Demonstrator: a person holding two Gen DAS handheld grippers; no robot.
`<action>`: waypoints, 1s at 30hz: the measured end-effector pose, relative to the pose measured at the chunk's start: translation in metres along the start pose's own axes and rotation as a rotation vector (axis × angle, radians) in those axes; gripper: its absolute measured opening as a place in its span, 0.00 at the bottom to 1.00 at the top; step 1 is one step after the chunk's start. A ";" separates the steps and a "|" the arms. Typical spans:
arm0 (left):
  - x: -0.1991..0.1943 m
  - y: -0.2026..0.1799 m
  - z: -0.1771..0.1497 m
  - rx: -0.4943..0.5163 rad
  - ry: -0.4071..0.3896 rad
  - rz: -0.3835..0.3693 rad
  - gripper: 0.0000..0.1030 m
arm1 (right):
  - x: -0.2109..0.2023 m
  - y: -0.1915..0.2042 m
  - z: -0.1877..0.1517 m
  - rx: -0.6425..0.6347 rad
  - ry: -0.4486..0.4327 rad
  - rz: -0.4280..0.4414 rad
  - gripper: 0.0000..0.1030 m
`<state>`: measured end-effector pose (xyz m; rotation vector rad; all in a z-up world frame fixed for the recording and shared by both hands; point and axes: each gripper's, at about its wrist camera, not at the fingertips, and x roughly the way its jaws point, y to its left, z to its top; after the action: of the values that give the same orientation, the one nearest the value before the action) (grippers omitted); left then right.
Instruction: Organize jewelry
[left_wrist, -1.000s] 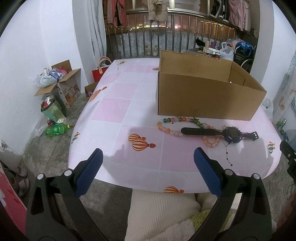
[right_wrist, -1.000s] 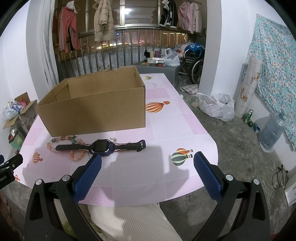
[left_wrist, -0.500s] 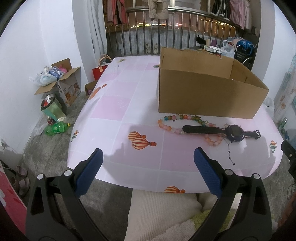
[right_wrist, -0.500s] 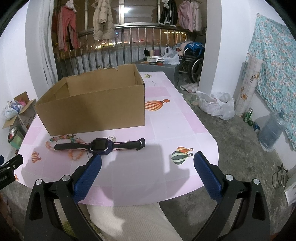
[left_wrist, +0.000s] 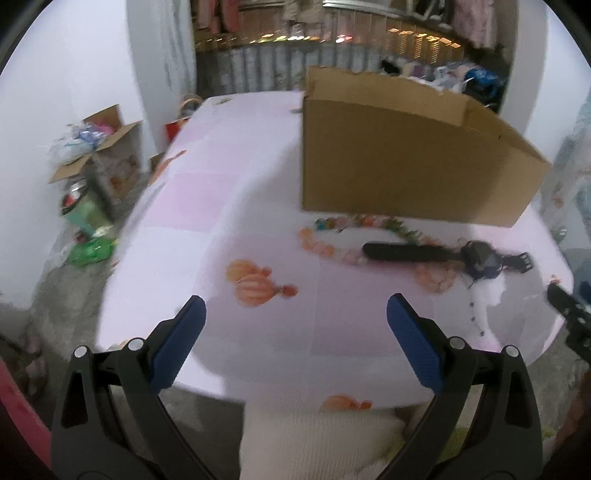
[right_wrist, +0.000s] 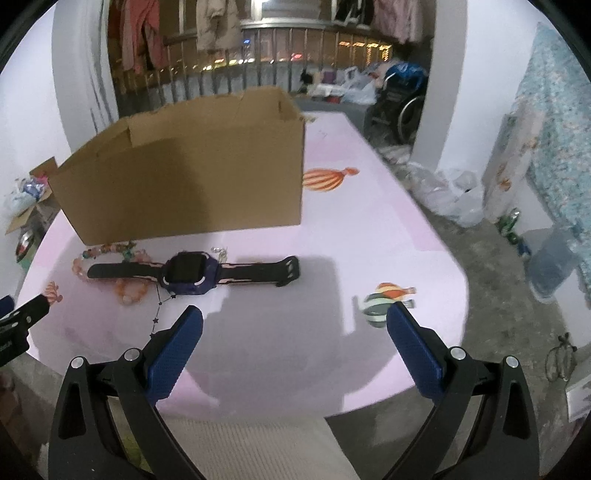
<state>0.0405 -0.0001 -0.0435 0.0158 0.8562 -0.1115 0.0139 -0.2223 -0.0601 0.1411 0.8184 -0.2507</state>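
On the left, the left gripper (left_wrist: 295, 325) hangs above the near edge of the pink table (left_wrist: 192, 206) with its blue pads spread wide and nothing between them. Farther right along the table, a loop of orange and multicoloured beads (left_wrist: 321, 247) lies just in front of the cardboard box (right_wrist: 192, 173), and the dark watch (right_wrist: 190, 273) lies across that loop, touching it. A thin dark chain (right_wrist: 159, 314) trails from the watch face toward the near edge. The right gripper (right_wrist: 295, 328) is likewise wide open and empty, hovering just short of the watch. The step in hand looks like a first reach, probably for the watch. To do it well, the jaws should come down across the strap near the face, square to its length, and lift straight up so the beads and chain underneath are not dragged along. The watch's long axis runs left to right, roughly parallel to the box front, with the face upward, the plain strap end pointing left and the buckle end pointing right.
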 end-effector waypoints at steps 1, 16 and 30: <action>0.004 0.001 0.002 0.003 -0.004 -0.037 0.92 | 0.005 -0.003 0.002 0.008 0.011 0.017 0.94; 0.015 -0.004 0.022 -0.060 -0.116 -0.304 0.92 | 0.033 -0.016 0.021 0.028 -0.033 0.145 0.78; 0.048 -0.043 0.037 0.121 -0.011 -0.303 0.68 | 0.058 -0.021 0.018 0.032 0.025 0.195 0.41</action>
<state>0.0956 -0.0491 -0.0541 -0.0014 0.8353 -0.4477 0.0587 -0.2561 -0.0912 0.2525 0.8198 -0.0783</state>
